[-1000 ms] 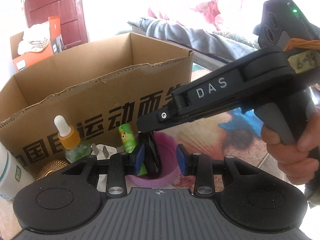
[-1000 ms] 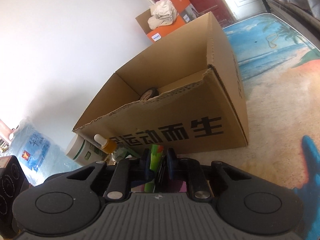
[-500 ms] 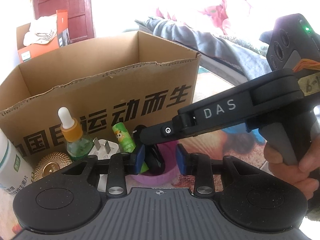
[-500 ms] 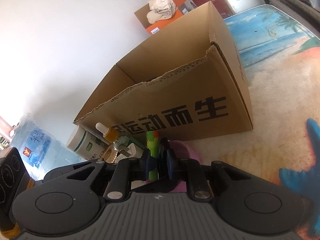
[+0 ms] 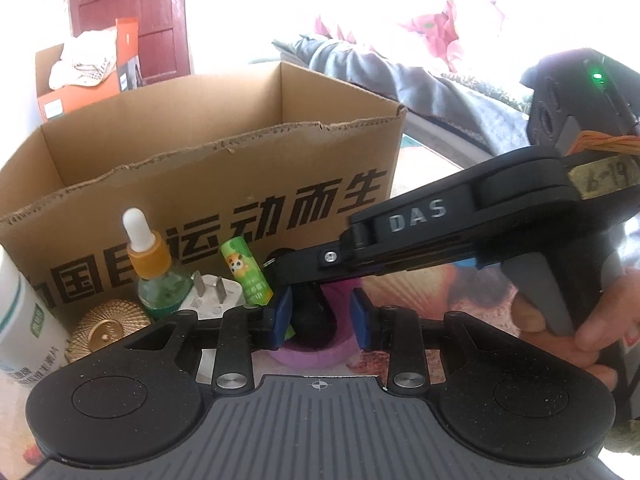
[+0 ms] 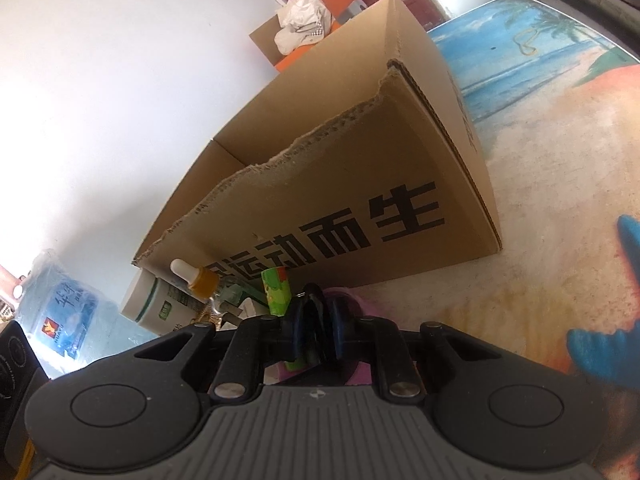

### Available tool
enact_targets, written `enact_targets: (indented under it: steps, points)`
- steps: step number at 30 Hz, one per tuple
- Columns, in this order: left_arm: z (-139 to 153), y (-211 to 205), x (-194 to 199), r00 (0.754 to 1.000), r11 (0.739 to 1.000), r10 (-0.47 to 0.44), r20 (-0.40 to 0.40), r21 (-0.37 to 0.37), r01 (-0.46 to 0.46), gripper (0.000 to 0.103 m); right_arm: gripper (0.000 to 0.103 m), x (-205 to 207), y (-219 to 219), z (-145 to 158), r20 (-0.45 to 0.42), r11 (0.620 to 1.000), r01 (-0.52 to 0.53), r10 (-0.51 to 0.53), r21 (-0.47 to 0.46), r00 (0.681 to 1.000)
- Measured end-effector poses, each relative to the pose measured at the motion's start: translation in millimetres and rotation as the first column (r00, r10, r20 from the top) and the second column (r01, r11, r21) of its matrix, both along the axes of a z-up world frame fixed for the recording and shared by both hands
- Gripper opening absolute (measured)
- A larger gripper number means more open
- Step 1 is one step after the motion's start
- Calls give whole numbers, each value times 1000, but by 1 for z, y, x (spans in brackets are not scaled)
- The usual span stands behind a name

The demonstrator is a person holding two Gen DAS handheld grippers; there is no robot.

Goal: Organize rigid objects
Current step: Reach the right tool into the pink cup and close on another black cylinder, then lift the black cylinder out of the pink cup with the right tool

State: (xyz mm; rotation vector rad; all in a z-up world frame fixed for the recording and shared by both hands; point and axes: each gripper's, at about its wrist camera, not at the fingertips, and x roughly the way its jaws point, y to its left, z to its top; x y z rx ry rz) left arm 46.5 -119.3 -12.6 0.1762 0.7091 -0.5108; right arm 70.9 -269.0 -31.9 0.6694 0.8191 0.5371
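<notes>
Now, right jaws: the right gripper (image 6: 316,336) is squeezed tight on a black thing (image 6: 314,300). I cannot tell what the black thing is.
Where the black thing is: it stands in a small purple cup (image 5: 312,358), just in front of the big cardboard box (image 5: 200,184). Its top pokes up over the cup's rim.
Left jaws: the left gripper (image 5: 320,316) is open part way. The cup and the black thing sit between its blue pads. One pad is right by the black thing, and a bit of purple shows at the other pad. I cannot tell if the pads press on the cup.
Which way: the black thing's long side points up. The right gripper comes in from the right and slants down to its top. The box's open top is up and behind.
Nearer hand: the right one, which has the hold.
Next move, my guess: lift the black thing straight up out of the cup, then over the torn box edge.
Watch out: the green tube (image 5: 246,276) leans just beside the cup, so a sideways pull could knock it.
</notes>
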Motion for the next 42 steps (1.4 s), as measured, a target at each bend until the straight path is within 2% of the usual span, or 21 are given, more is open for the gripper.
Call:
enact_targets:
  steps: [5, 9, 10, 11, 13, 20, 24, 31, 37, 39, 42]
  points:
    - [1, -2, 4, 1000, 1000, 4, 2, 8, -4, 33, 13, -8, -4, 3, 15, 1000, -1, 1, 1, 1000]
    - [0, -10, 7, 1000, 999, 2, 7, 43, -2, 32, 13, -15, -7, 5, 20, 1000, -7, 7, 10, 1000]
    - [-1, -12, 7, 1000, 999, 5, 10, 54, -5, 30, 13, -16, -7, 6, 22, 1000, -10, 10, 15, 1000]
    - [-2, -14, 6, 1000, 998, 8, 14, 66, -8, 22, 13, -17, -8, 6, 23, 1000, -13, 13, 20, 1000]
    - [-5, -15, 6, 1000, 997, 5, 18, 83, -6, 17, 13, -17, -8, 8, 22, 1000, -10, 10, 12, 1000]
    - [-8, -22, 3, 998, 992, -8, 58, 126, 0, 16, 15, -11, -13, 3, -8, 999, 35, -35, -15, 999]
    - [-9, -24, 2, 998, 991, -16, 67, 136, 7, 16, 16, -3, -12, 7, 22, 998, 40, -39, -53, 999]
    - [-10, -26, -2, 997, 991, -34, 70, 130, 25, 16, 21, 16, -2, 6, 65, 996, -8, 14, -90, 998]
    - [-12, -24, -1, 996, 991, -47, 80, 127, 37, 16, 33, 23, 3, 7, 70, 993, -60, 67, -100, 995]
    - [-12, -24, 0, 995, 991, -50, 82, 125, 39, 17, 46, 20, 5, 9, 84, 992, -77, 86, -101, 993]
    - [-13, -24, -1, 995, 991, -54, 86, 125, 42, 18, 51, 19, 12, 11, 109, 987, -98, 112, -125, 988]
